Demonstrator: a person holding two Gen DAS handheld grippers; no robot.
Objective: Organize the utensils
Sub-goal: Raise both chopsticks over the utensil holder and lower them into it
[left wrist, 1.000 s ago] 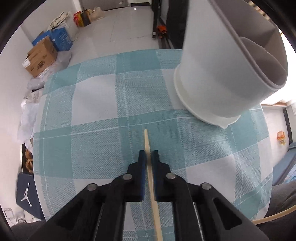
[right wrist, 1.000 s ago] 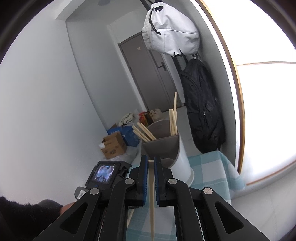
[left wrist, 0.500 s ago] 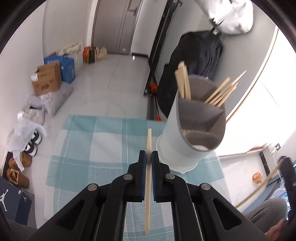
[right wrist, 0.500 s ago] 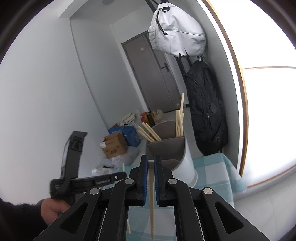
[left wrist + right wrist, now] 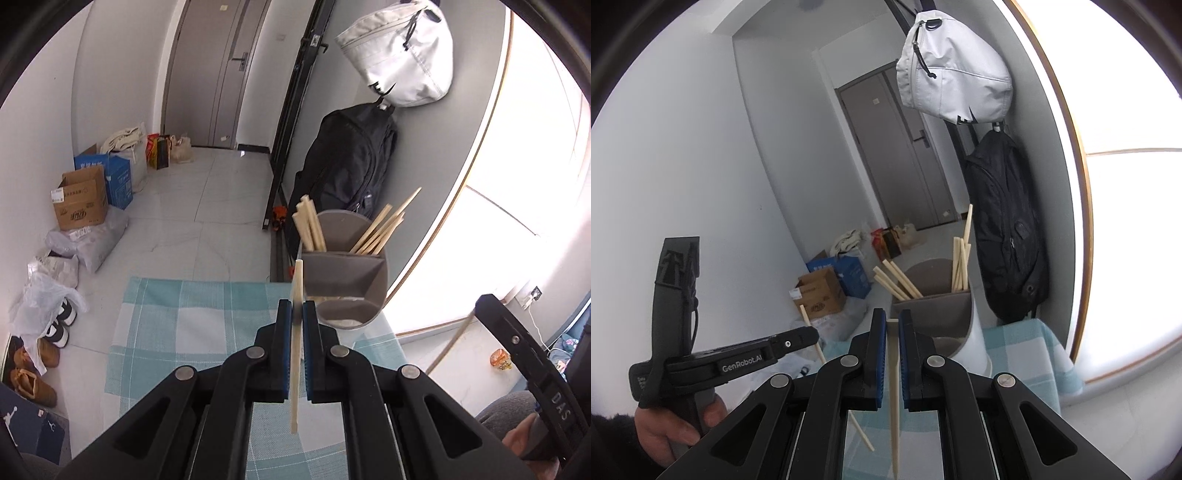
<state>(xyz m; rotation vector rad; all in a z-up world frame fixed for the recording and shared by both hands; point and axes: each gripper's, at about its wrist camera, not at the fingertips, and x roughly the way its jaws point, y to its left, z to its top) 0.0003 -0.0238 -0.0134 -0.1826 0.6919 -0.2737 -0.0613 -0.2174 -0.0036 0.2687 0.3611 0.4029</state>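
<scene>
My left gripper (image 5: 296,308) is shut on a wooden chopstick (image 5: 295,343), held in the air above the checked cloth, just left of the grey and white utensil holder (image 5: 347,277). The holder has compartments with several chopsticks (image 5: 380,230) standing in them. My right gripper (image 5: 892,325) is shut on another chopstick (image 5: 894,398), held high with the holder (image 5: 945,306) ahead of it. The left gripper and its chopstick (image 5: 834,376) also show at the left of the right wrist view.
A teal and white checked cloth (image 5: 177,321) covers the small table. Behind it hang a black backpack (image 5: 351,162) and a white bag (image 5: 402,55). Cardboard boxes (image 5: 79,201), bags and shoes (image 5: 44,350) lie on the floor at left.
My left gripper has risen from close over the cloth and tilted up, so the holder now stands ahead of it. My right gripper has stayed almost still with its chopstick.
</scene>
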